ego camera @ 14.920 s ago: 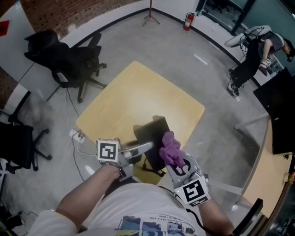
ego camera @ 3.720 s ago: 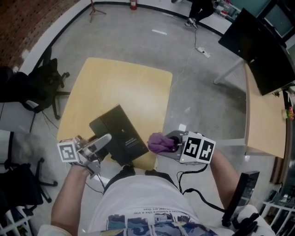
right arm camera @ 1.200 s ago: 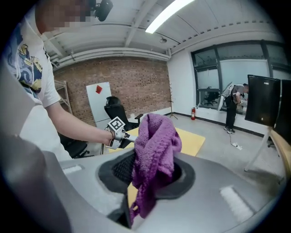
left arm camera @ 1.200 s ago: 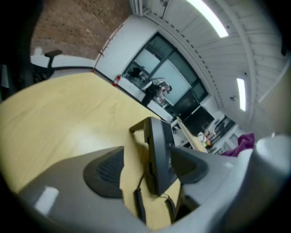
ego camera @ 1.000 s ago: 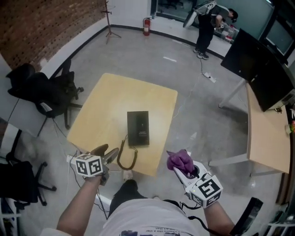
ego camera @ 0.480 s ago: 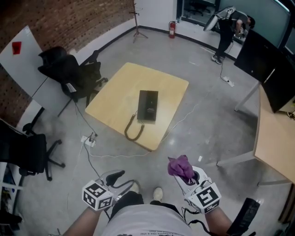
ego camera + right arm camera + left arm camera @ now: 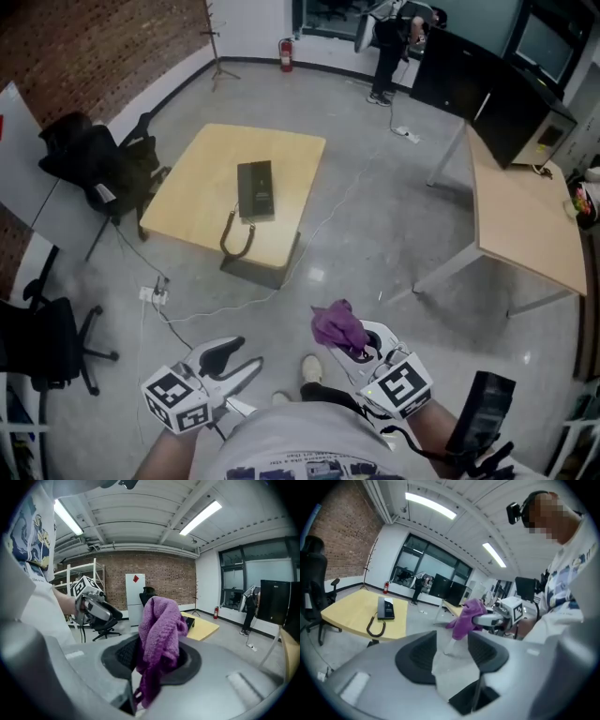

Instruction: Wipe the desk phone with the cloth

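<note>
Right gripper (image 7: pixel 354 345) is clamped on the purple cloth (image 7: pixel 336 323), which bunches up above its jaws, low in the head view just in front of the person's body. Left gripper (image 7: pixel 249 352), level with it on the other side, has its jaws partly apart with nothing between them, and they have just been closing. Both tools hang over the grey floor and touch nothing. Beyond them, ahead and off to the left, stands the yellow table (image 7: pixel 202 169). On it lies the black desk phone (image 7: pixel 254 189), well apart from either tool, its long axis running away from the person and its coiled cord (image 7: pixel 234 242) looping at the near edge. The left gripper sits on the phone's side and looks the nearer, while the cloth is in the farther hand, so I judge that wiping first calls for a step up to the table. Count: two grippers, one cloth, one phone, one cord, one yellow table; a second desk (image 7: pixel 516 220) stands off to the right.
</note>
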### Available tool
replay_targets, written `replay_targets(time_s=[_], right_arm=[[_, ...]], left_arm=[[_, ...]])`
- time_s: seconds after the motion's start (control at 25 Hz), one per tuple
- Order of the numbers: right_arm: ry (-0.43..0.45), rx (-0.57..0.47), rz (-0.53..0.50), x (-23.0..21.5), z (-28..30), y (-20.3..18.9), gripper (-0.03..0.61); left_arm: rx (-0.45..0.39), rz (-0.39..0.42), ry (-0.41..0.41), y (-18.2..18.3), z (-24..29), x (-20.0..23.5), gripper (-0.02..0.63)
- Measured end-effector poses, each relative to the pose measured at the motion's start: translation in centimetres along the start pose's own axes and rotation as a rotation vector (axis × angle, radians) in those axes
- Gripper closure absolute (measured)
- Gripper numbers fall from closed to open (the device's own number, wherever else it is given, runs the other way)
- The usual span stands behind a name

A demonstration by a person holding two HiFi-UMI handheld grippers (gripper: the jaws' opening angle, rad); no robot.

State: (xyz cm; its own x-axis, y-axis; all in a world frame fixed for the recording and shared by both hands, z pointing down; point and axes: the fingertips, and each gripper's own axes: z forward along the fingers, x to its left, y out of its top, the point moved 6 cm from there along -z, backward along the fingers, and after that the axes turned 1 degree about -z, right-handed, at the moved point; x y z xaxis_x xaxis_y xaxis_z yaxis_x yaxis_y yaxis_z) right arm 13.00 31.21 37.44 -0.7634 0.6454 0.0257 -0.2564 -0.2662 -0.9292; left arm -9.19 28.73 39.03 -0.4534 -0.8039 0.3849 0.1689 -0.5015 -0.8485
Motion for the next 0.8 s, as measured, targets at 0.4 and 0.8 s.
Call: replay_targets(time_s=[0.4,0.8], right_arm=[[-0.044,-0.019,-0.045,9.0,-2.7,2.0,0.474],[-0.040,0.017,-0.103,12.1,-3.0,2.6,0.476]], left_arm=[[-0.009,0.023,-0.120,-1.8,-4.4,-4.2,0.393],[-0.016,0.014,-0.136,-3.1,-6.2,-5.4,0.393]])
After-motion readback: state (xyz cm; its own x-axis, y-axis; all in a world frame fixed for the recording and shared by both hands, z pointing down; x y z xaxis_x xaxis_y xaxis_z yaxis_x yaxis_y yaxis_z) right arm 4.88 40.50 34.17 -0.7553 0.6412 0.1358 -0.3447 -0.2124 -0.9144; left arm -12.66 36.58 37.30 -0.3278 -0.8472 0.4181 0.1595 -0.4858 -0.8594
